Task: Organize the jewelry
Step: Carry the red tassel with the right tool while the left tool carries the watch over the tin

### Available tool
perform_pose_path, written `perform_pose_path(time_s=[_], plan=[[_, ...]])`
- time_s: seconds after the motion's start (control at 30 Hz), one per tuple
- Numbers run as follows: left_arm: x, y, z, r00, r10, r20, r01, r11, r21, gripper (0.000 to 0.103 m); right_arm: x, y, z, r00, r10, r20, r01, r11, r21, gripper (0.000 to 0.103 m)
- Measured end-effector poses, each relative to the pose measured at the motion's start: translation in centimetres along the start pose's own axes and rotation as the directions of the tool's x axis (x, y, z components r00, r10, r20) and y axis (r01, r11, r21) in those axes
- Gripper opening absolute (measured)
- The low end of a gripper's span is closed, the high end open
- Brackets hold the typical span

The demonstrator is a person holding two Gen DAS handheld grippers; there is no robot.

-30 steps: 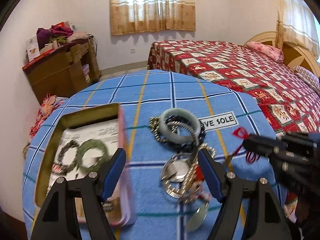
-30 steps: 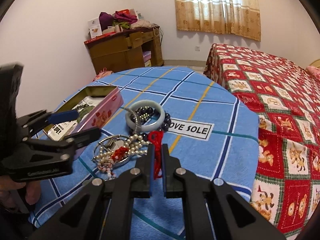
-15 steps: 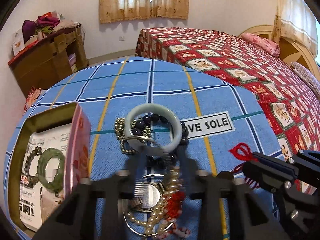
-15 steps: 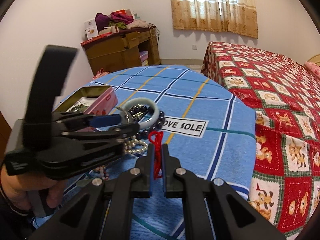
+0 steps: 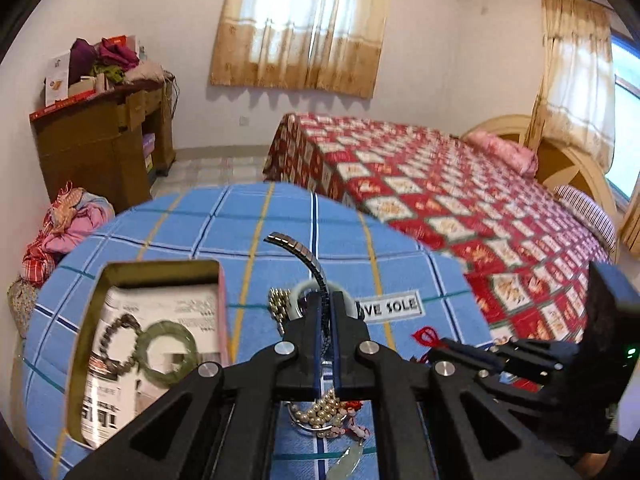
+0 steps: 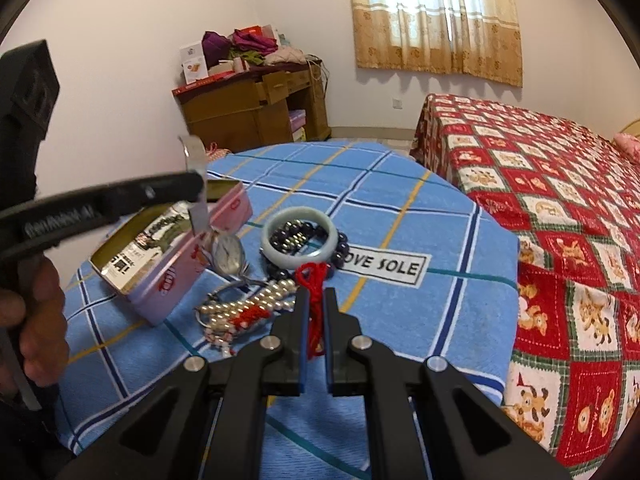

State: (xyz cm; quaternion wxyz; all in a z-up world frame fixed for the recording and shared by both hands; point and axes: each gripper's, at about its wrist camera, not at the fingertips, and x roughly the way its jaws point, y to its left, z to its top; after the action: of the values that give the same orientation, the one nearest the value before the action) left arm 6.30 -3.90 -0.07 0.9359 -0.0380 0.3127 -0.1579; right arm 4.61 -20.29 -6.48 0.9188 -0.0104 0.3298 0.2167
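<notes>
The left tool [image 5: 325, 312] is clamped on the metal band of a watch [image 6: 229, 254], whose face dangles just above the counter [image 6: 400, 208] beside the open tin [image 6: 120, 276]. The right tool [image 6: 316, 304] pinches a red cord [image 6: 312, 280]. The watch should travel left over the tin's rim and be lowered before release; it may, I think, still snag the pearl strand [image 6: 256, 300] below.

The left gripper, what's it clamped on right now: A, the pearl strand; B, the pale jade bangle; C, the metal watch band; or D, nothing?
C: the left gripper is shut on the metal watch band, and the watch face hangs below it near the pink tin.
</notes>
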Motion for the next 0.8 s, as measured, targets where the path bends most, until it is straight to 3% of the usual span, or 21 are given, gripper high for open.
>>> perform_pose_path(time_s=[0.13,0.5,0.8], plan=[[-1.0,0.7,0.7,1.0,0.002,0.023,-0.001,1.0,-0.013,0.002,-0.4,0.4,0.7,1.0,0.023,0.015,-0.023,1.0,0.004,0.008],[-2.4,4.3,-0.2,0.993,0.116,0.018,-0.115,0.992,-0.049,0.002,0.0,2.3,2.9,0.995,0.093,0.031,-0.092,0.995,-0.026,0.008],[-4.7,8.2,-0.8,0.988,0.147,0.039,-0.142,0.983,-0.117,0.002,0.9,5.3,4.4,0.989,0.145,0.026,-0.143,0.986,-0.083,0.008]])
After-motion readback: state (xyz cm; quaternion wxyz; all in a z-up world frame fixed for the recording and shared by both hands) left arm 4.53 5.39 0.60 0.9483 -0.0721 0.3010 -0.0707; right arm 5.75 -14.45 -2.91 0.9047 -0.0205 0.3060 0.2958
